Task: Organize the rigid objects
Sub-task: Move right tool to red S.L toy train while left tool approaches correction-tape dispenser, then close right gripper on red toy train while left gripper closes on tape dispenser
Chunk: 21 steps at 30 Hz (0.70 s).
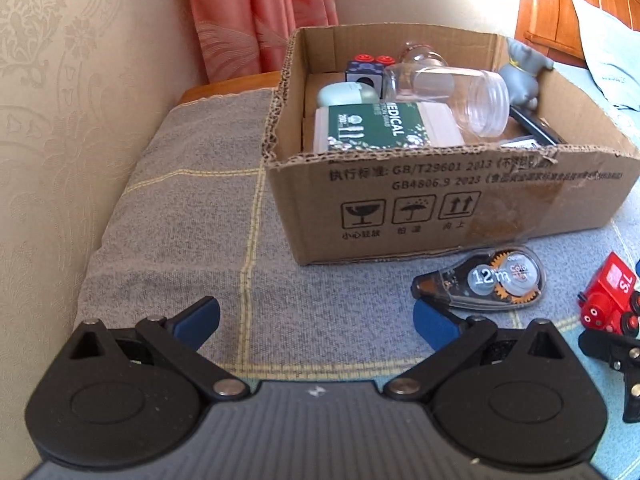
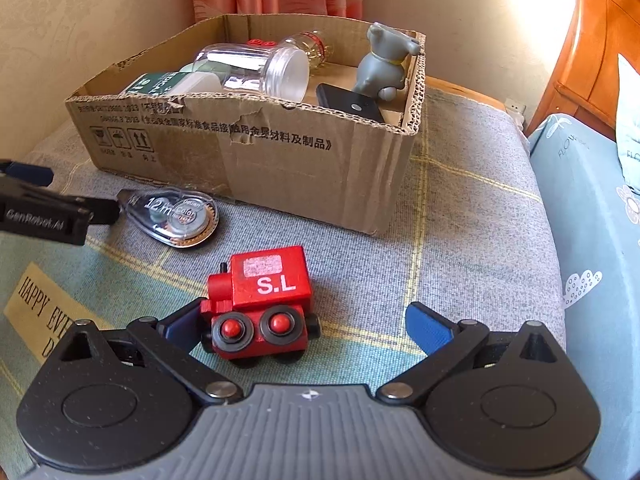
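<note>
An open cardboard box (image 1: 440, 208) (image 2: 280, 160) sits on the grey checked cloth. Inside lie a clear plastic jar (image 1: 452, 94) (image 2: 256, 68), a green "MEDICAL" pack (image 1: 372, 126), a grey animal figure (image 1: 520, 76) (image 2: 380, 64), a black flat device (image 2: 352, 106) and a dark cube with red knobs (image 1: 366, 70). A clear correction-tape dispenser (image 1: 488, 280) (image 2: 176, 216) lies in front of the box. My left gripper (image 1: 316, 320) is open, its right fingertip touching or nearly touching the dispenser's tip. A red toy train (image 2: 260, 304) (image 1: 608, 296) stands between the fingers of my open right gripper (image 2: 304, 328), nearer the left finger.
A cream patterned wall (image 1: 48, 100) runs along the left, with pink curtains (image 1: 260, 16) behind the box. A wooden headboard (image 2: 592, 48) and light blue bedding (image 2: 592, 216) lie to the right. The left gripper's body (image 2: 44, 208) reaches in at the right wrist view's left edge.
</note>
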Available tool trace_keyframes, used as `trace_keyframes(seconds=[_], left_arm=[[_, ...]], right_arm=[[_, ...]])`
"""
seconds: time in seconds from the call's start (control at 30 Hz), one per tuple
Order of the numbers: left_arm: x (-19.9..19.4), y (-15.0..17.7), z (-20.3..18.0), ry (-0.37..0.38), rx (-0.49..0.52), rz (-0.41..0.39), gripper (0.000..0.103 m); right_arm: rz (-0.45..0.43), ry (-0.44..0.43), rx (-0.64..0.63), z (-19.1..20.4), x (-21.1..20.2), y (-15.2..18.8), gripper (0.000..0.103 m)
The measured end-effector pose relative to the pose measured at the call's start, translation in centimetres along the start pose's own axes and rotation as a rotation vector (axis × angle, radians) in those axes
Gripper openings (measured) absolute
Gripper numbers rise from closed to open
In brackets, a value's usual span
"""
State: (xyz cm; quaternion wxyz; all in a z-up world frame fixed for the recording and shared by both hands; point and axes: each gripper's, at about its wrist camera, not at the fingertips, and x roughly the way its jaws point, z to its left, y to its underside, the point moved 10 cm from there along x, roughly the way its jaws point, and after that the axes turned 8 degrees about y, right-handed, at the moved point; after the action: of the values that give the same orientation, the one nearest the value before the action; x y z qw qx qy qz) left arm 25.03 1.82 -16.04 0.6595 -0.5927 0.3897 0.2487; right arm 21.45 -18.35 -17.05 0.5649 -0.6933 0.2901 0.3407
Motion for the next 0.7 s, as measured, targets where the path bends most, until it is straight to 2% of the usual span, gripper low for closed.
trace_keyframes(seconds=[0.27,0.4,0.6,0.7], left_arm=[[-0.9,-0.5,-4.7,0.156,0.039,-0.006,0.102],[0.0,-1.2,-6.5,0.198,0.047,-0.011,0.102],[1.5,-1.1,-7.8,0.204,0.044,0.012,0.102],[1.6,-0.9,-7.4,0.169,0.056,0.005,0.103]], right_arm=[[-0.034,-0.030,-0.037,0.0,-0.4,0.7,0.103],[-0.044,-0.043,-0.051,-0.1,-0.6,0.9,0.103],[-0.047,-0.046,-0.055,0.0,-0.7,1.0,0.103],[-0.047,-0.046,-0.055,0.0,-0.7,0.9,0.103]])
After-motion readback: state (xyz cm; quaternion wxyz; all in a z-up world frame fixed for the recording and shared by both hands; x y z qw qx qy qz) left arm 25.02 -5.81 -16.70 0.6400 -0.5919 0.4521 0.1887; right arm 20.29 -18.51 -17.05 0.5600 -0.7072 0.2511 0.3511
